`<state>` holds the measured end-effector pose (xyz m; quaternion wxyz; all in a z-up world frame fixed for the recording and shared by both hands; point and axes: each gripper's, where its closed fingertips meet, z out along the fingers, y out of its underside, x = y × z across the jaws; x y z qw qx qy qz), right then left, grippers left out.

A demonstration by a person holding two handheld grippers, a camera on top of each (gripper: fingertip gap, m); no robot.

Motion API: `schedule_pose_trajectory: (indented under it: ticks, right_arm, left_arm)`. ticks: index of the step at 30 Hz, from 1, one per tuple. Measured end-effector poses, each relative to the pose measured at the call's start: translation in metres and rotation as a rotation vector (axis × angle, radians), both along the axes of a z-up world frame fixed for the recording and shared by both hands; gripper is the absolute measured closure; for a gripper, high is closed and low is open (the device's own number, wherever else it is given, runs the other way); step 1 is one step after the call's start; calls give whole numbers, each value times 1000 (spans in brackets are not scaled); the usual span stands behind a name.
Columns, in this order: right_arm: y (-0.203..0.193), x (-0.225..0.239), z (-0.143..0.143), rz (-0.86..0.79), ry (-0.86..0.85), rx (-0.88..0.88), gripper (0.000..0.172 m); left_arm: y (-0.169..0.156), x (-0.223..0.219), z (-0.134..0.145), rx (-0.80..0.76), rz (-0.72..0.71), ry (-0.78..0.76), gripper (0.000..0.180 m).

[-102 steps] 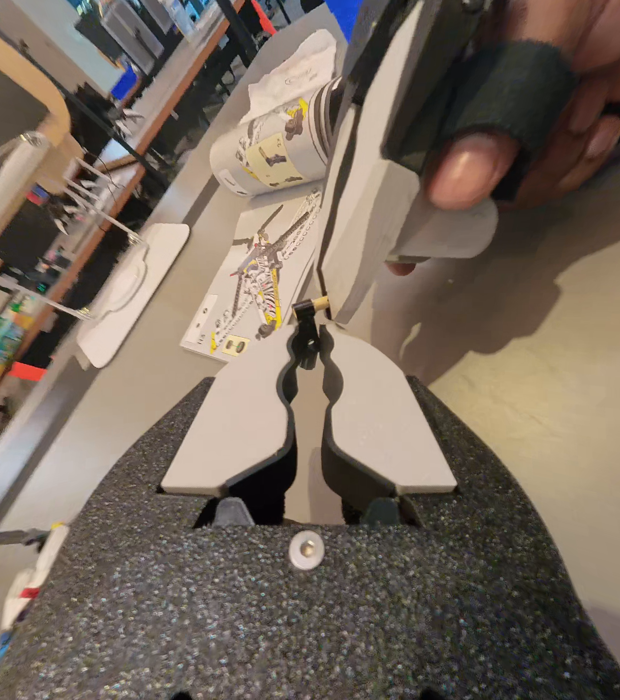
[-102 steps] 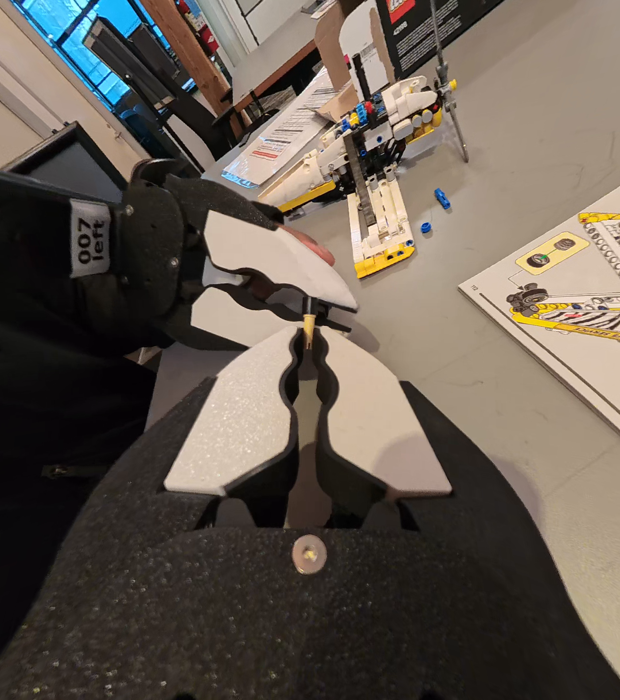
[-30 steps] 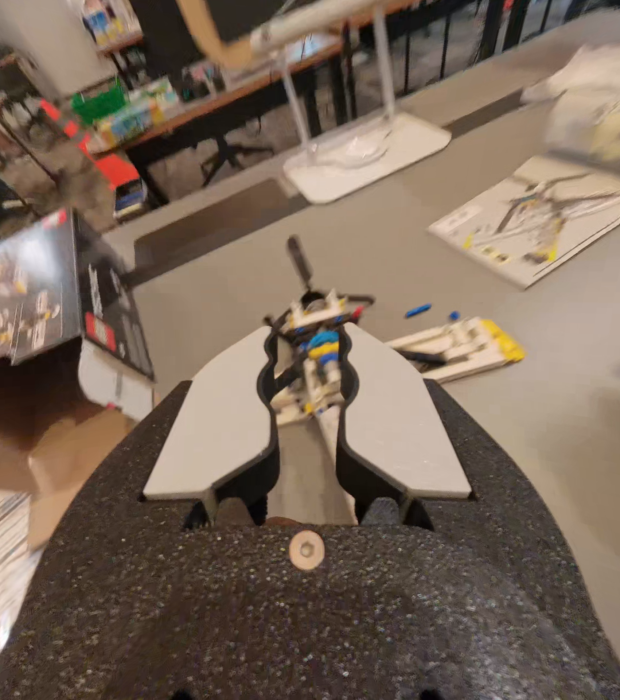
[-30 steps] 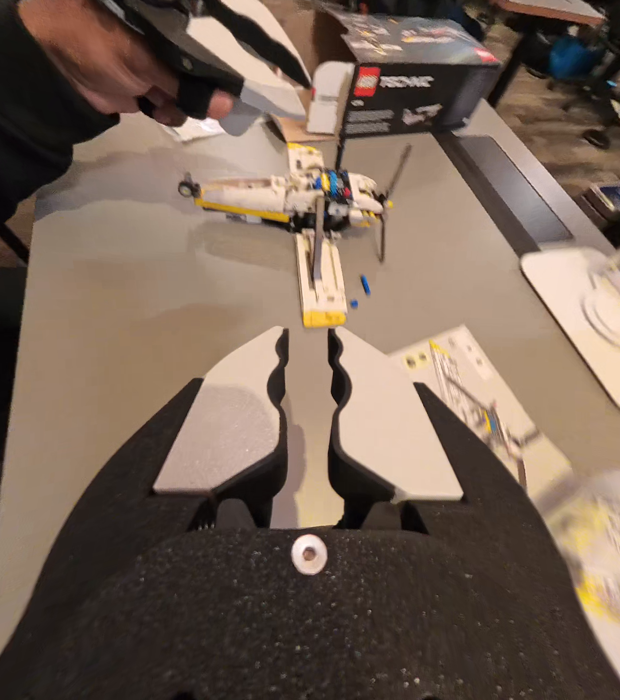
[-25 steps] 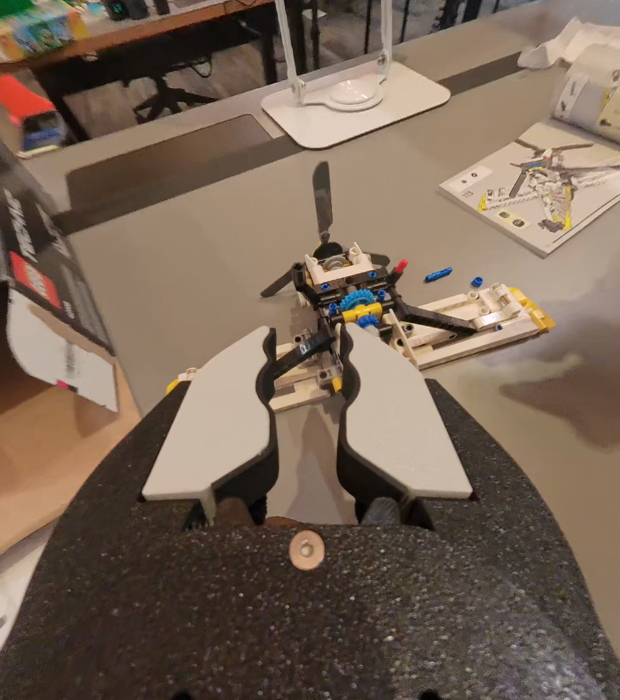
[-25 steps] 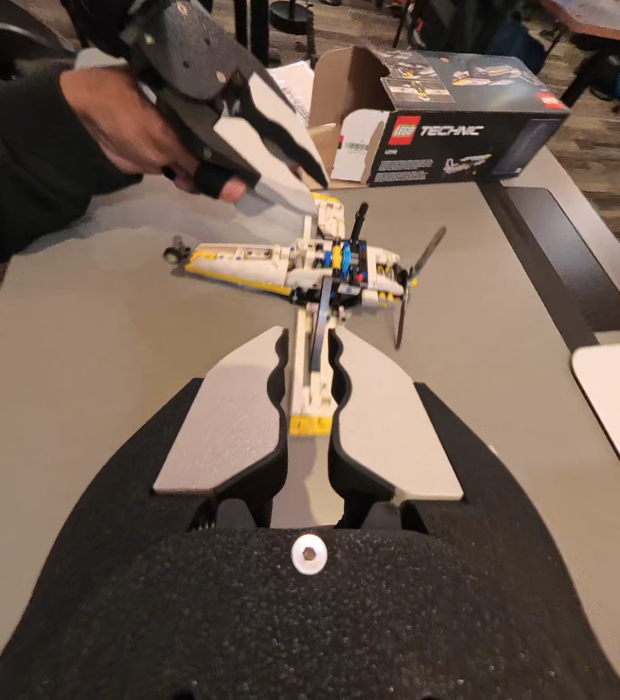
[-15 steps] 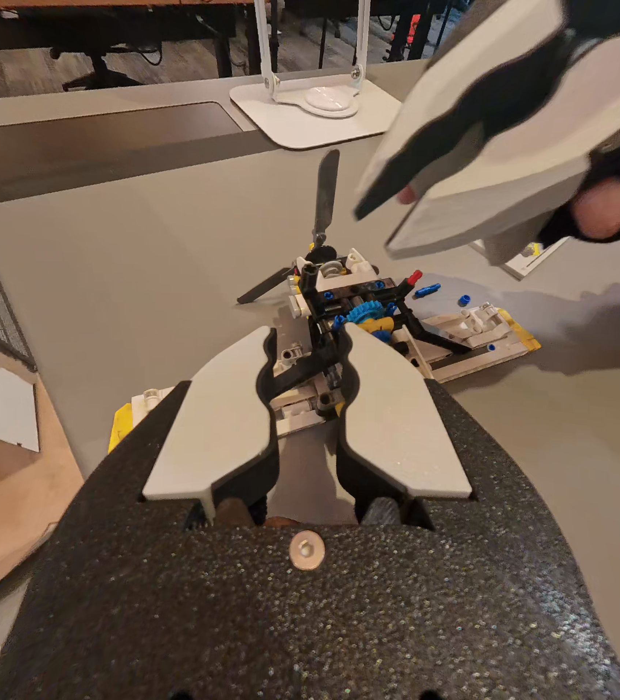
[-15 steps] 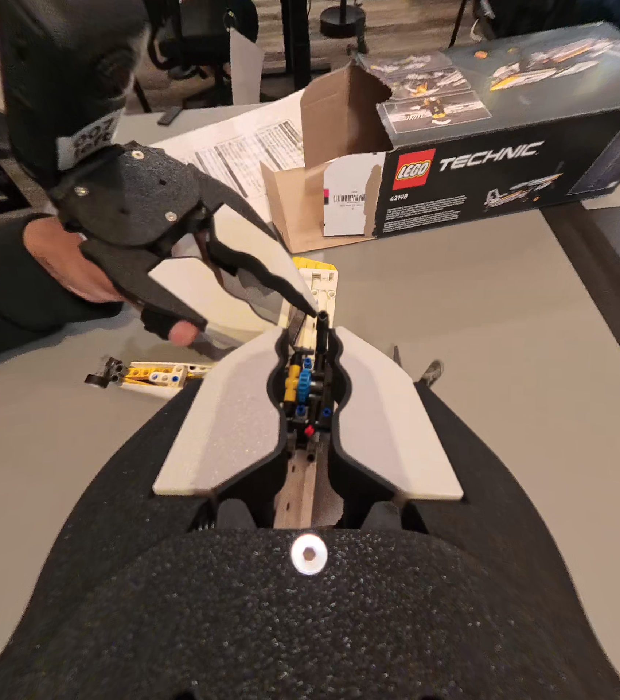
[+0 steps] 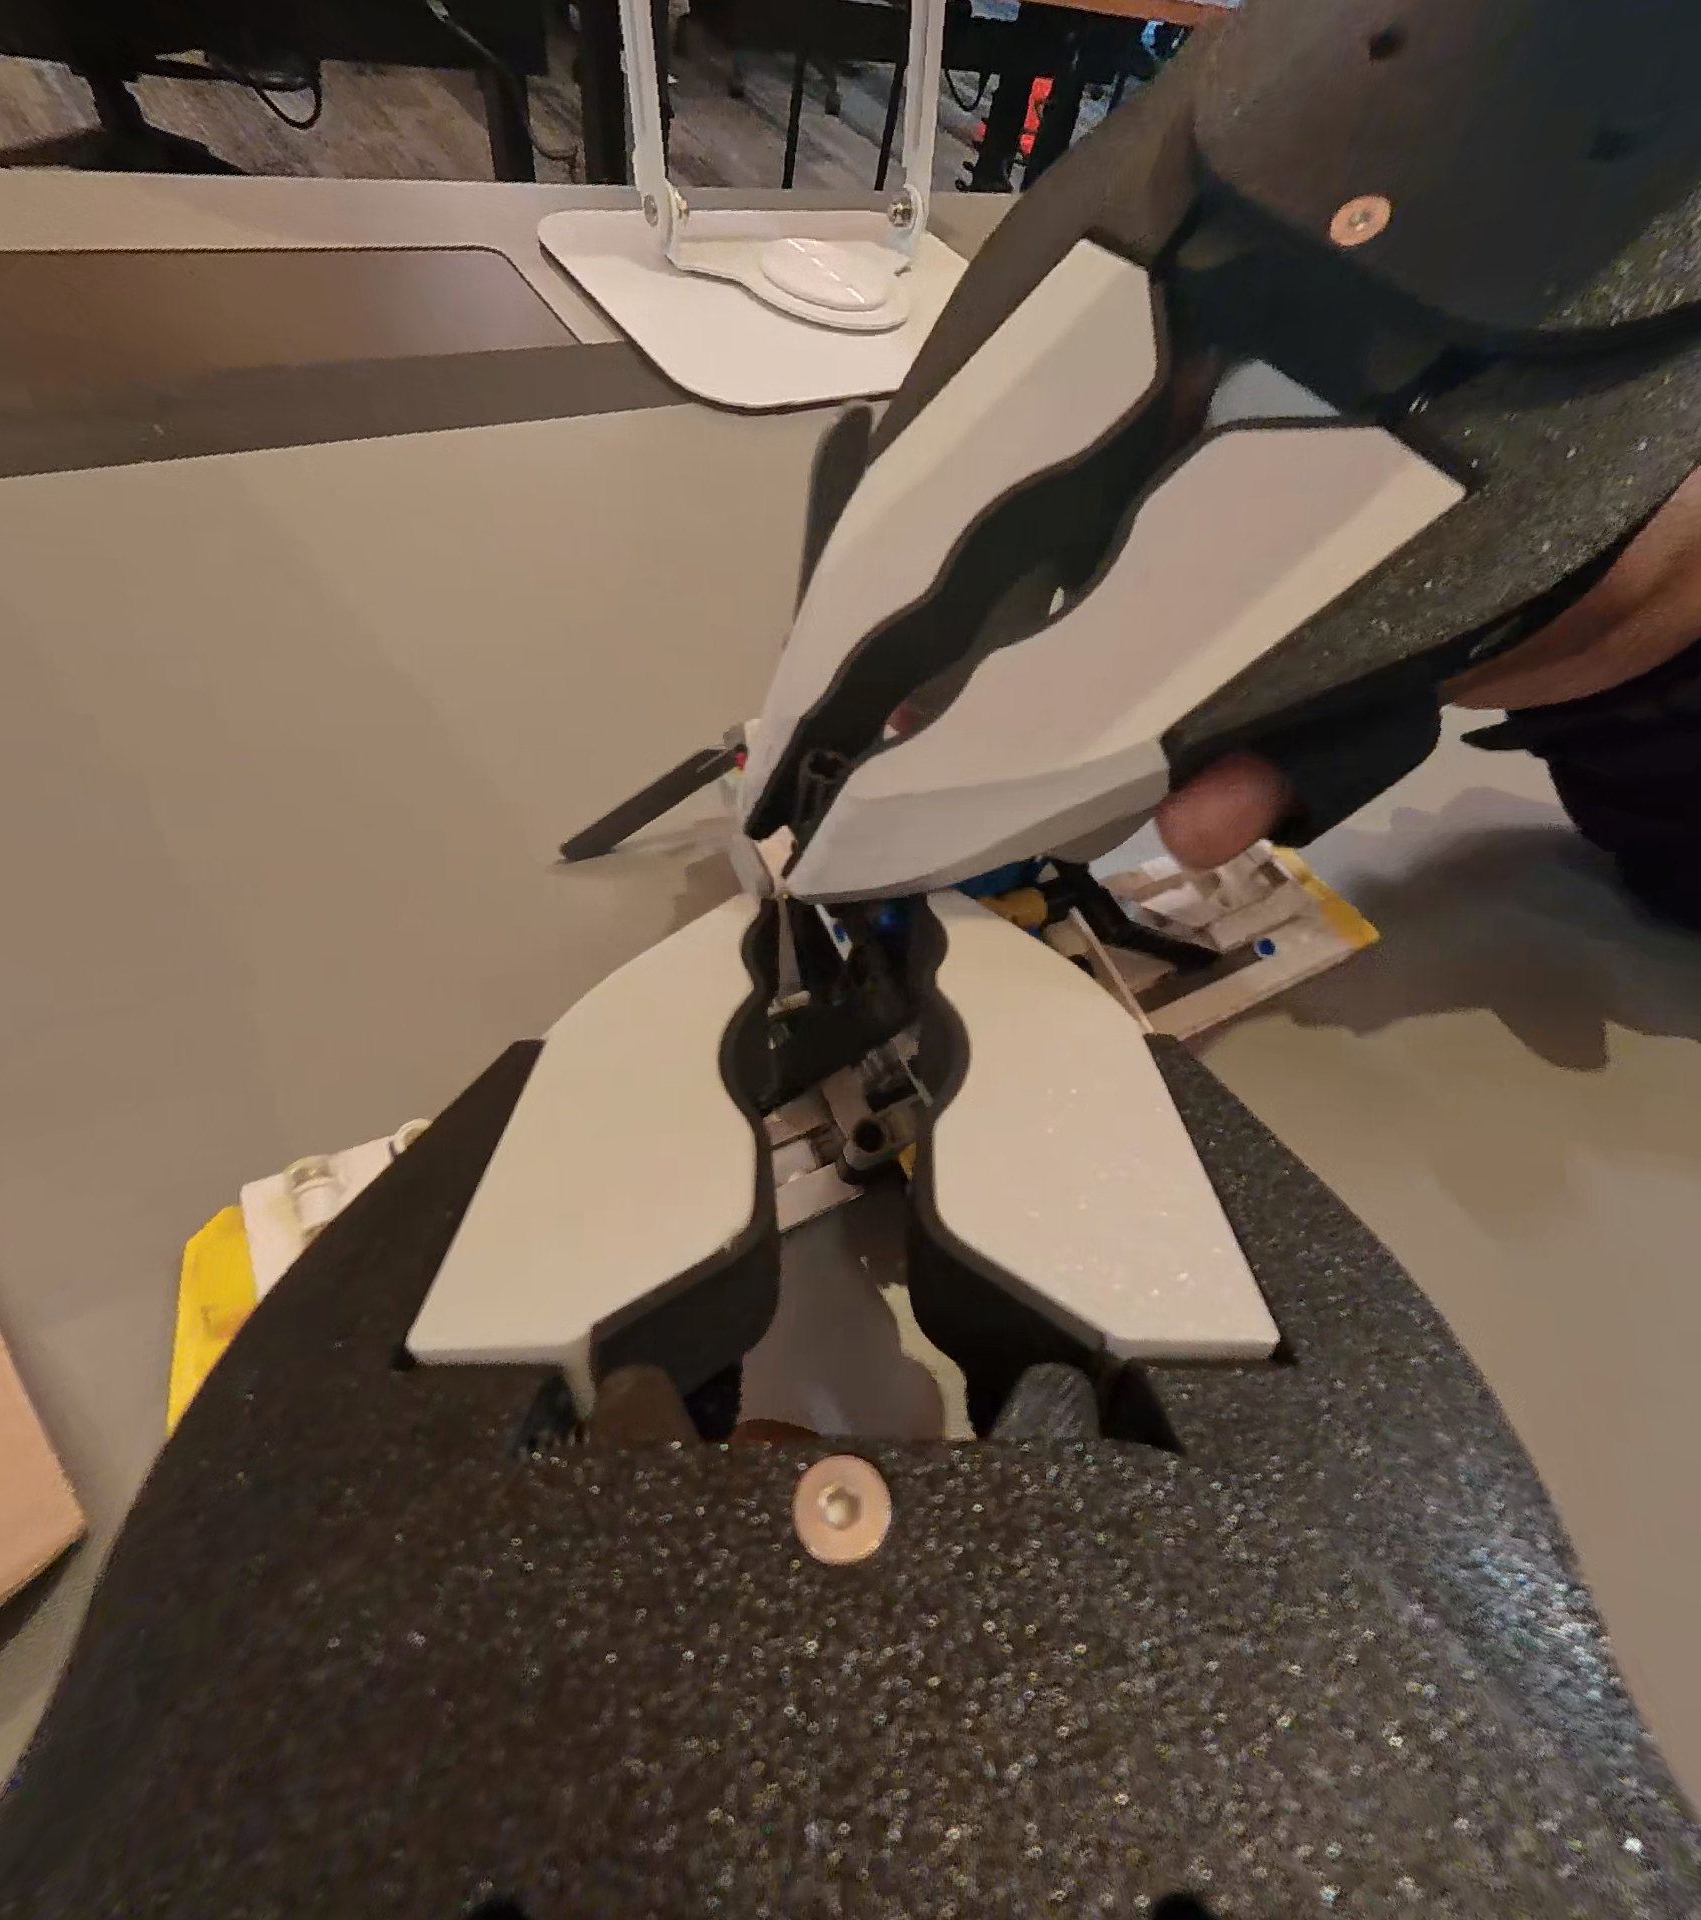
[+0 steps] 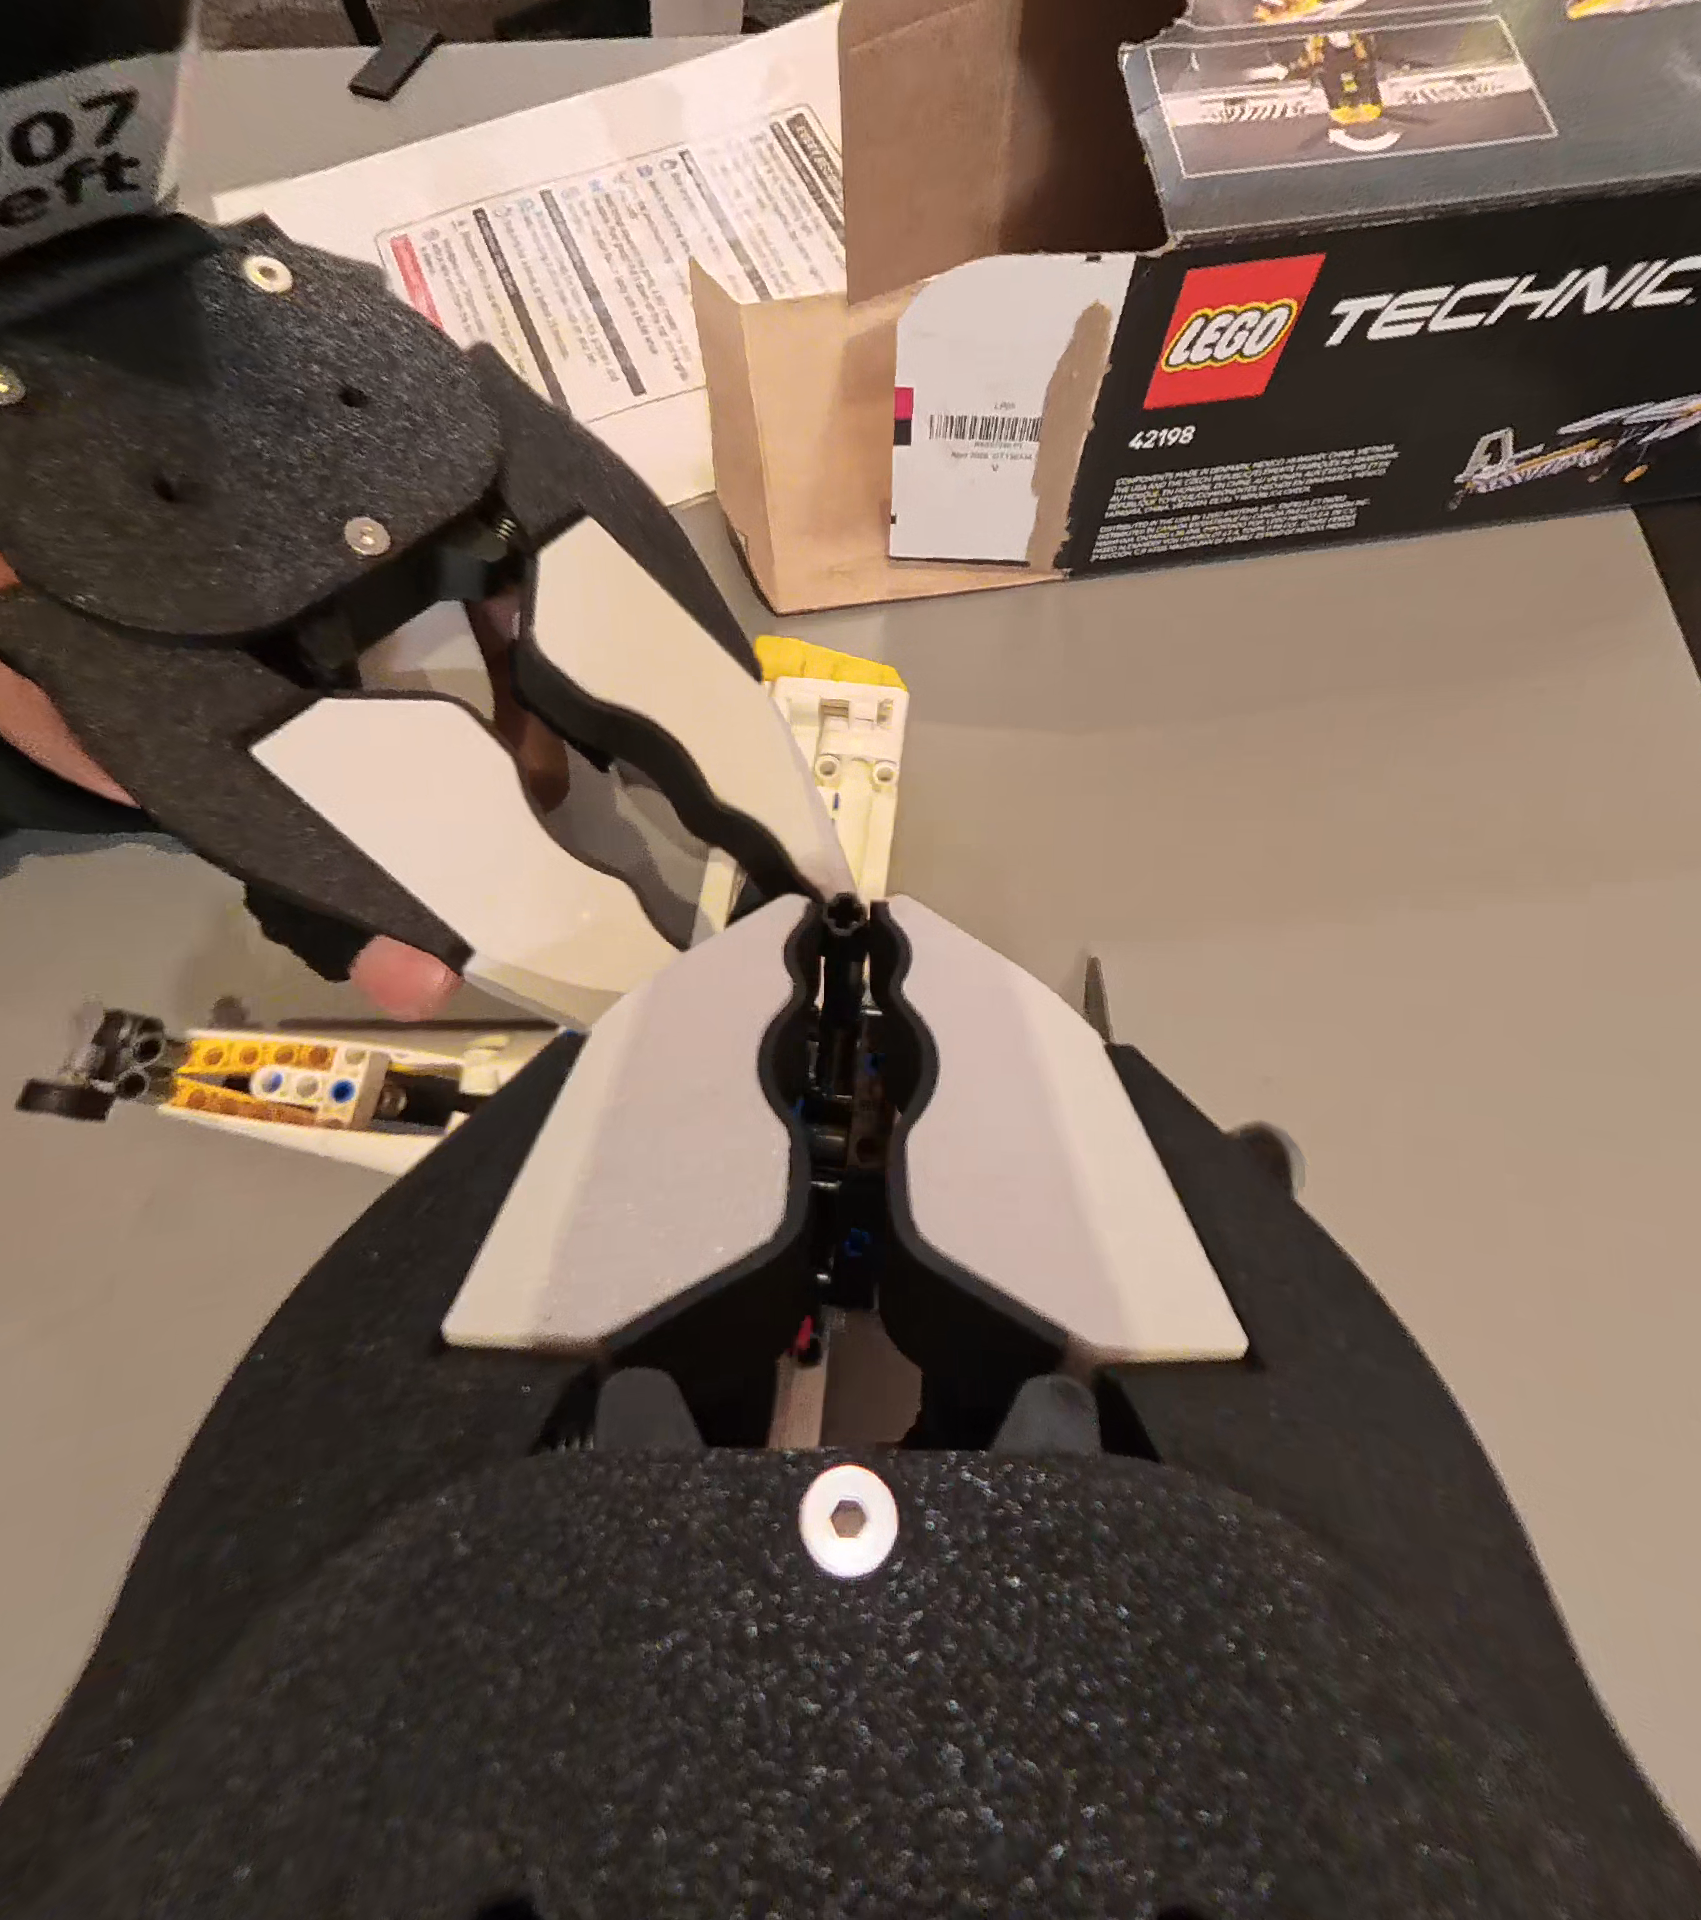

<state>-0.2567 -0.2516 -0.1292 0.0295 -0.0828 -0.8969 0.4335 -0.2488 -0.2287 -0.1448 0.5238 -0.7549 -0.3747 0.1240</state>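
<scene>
A grey tabletop in a workshop room carries a white, yellow and black brick-built model aeroplane, with desks and chair legs behind it at twelve o'clock. The right gripper is narrowed onto a black ribbed plastic connector peg, whose round end shows right at the fingertips with a pad against each side; the peg stands over the model's dark middle section. The left gripper comes in from nine o'clock in the right wrist view, its jaws moderately apart, straddling the black frame of the aeroplane's body; whether its pads press on that frame I cannot tell. Both tips nearly meet above the fuselage. Outward, a dark grey propeller blade juts at ten o'clock of the left gripper, a yellow-tipped wing lies at three o'clock, and the tail with a small black wheel lies at nine o'clock in the right view. Further off are an opened black cardboard box, a printed white sheet and a white lamp base.
</scene>
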Motion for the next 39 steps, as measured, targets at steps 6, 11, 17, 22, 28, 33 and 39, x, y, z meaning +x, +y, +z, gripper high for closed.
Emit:
schedule_pose_trajectory:
  ticks: [6, 11, 17, 22, 28, 33, 39]
  right_arm:
    - [3, -4, 3, -33, 23, -34, 165]
    - [5, -6, 2, -44, 26, -60, 165]
    - [5, -9, 3, -68, 63, -112, 165]
    - [5, -9, 4, -71, 93, -114, 166]
    - [3, -12, 9, -90, 110, -162, 165]
    - [20, -32, 91, -181, 239, -337, 164]
    - [36, -9, 85, -152, 227, -282, 164]
  left_arm:
    - [8, -4, 1, 32, 21, -16, 159]
    - [9, -3, -1, 38, 42, -32, 166]
    - [9, -3, -2, 11, 62, -38, 170]
    - [9, -2, -2, 0, 62, -58, 170]
    - [7, -2, -2, 7, 72, -80, 170]
    - [7, -1, -3, 1, 67, -80, 171]
    - [8, -2, 1, 28, 65, -53, 170]
